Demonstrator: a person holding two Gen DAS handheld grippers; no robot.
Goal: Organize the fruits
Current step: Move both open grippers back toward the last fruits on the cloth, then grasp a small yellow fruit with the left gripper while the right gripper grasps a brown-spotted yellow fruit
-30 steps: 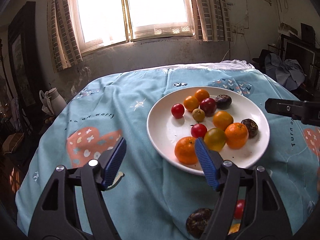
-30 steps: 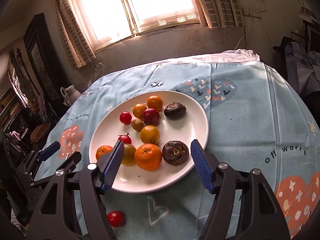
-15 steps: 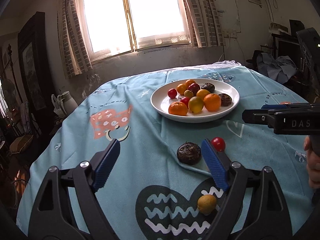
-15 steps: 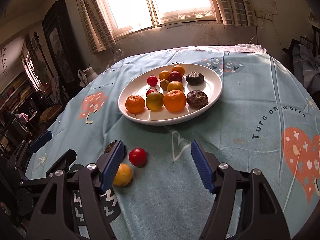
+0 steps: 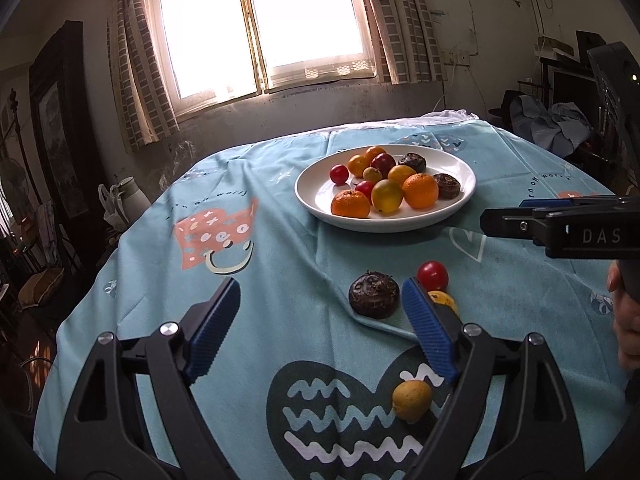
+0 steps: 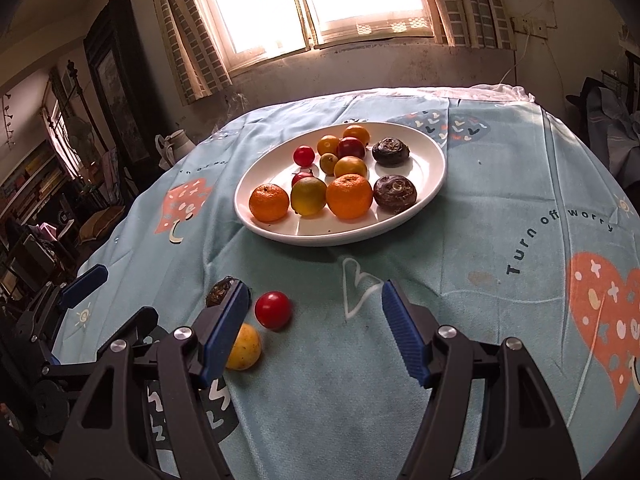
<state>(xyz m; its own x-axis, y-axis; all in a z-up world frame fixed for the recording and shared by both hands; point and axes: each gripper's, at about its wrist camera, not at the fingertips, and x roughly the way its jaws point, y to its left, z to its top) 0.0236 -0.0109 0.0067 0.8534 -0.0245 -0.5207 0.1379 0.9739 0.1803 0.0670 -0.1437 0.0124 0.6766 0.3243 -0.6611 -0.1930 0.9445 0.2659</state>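
Observation:
A white plate (image 5: 314, 198) (image 6: 430, 168) holds several fruits: oranges, red tomatoes, yellow ones and two dark wrinkled ones. Loose on the blue tablecloth lie a dark fruit (image 5: 374, 294) (image 6: 219, 291), a red tomato (image 5: 432, 276) (image 6: 273, 309) and a yellow fruit (image 5: 442, 300) (image 6: 245, 346). Another yellow fruit (image 5: 412, 400) lies nearer, by the left gripper's right finger. My left gripper (image 5: 320, 308) is open and empty, the dark fruit just ahead of its right fingertip. My right gripper (image 6: 316, 304) is open too, with the tomato just inside its left fingertip and untouched.
The right gripper (image 5: 520, 220) juts in from the right of the left wrist view, a person's hand (image 5: 626, 320) behind it. The left gripper (image 6: 84, 280) shows at the left of the right wrist view. A white jug (image 5: 128, 200) stands past the table's left edge.
Both grippers have drawn back from over the plate toward the near side of the table, so the loose fruits on the cloth now lie at their fingertips. Over the last half second little moved.

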